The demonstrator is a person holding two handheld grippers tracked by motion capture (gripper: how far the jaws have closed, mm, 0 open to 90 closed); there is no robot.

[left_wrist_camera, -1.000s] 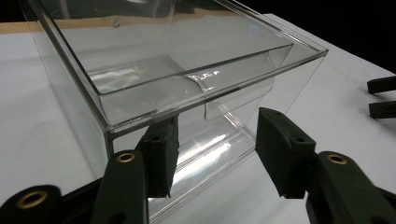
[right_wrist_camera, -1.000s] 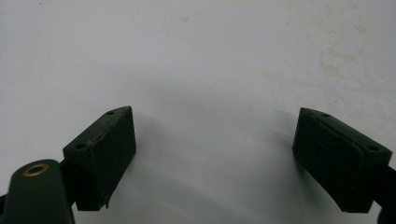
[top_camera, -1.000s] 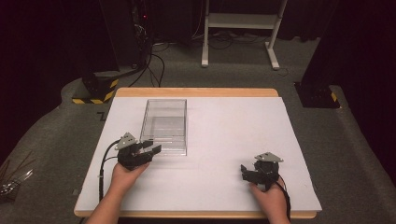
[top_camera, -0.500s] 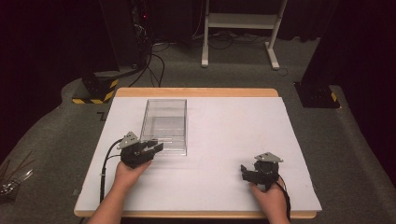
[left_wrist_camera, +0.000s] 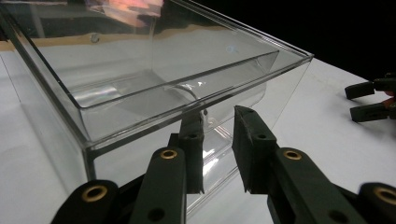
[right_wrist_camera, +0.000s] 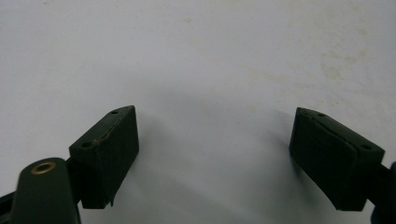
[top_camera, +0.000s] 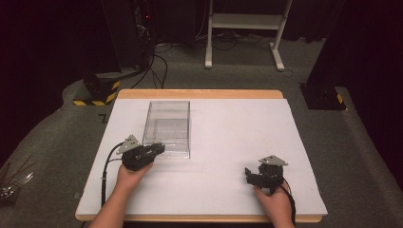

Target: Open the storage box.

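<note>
While no label or writing can be read anywhere, the clear box (top_camera: pixel 168 127) stands plain enough on the white table (top_camera: pixel 237 137), toward its left half, long side running away from the person. It's open-topped and see-through, with nothing inside that can be made out.

Left gripper (top_camera: pixel 159 149) sits at the box's near left corner, held in the left hand (top_camera: pixel 129 175), jaws pointing right along the near wall. From the left gripper view, the gripper (left_wrist_camera: pixel 218 154) has its jaws narrowly parted (a slim gap, nothing between them that I can see), and the box (left_wrist_camera: pixel 140 84) looms right in front and above, its near rim crossing just over the jaw tips. The jaw tips look to be right up against the box's wall, though actual contact cannot be told. Off at the right edge of that view, the other gripper's black jaws lie on the white top.

Right gripper (top_camera: pixel 248 175) is well apart from the box, down at the near right of the table, in the right hand (top_camera: pixel 273 202), jaws pointing left. In the right gripper view, the gripper (right_wrist_camera: pixel 212 154) has jaws spread wide over bare white surface, faintly stained, holding nothing.
</note>
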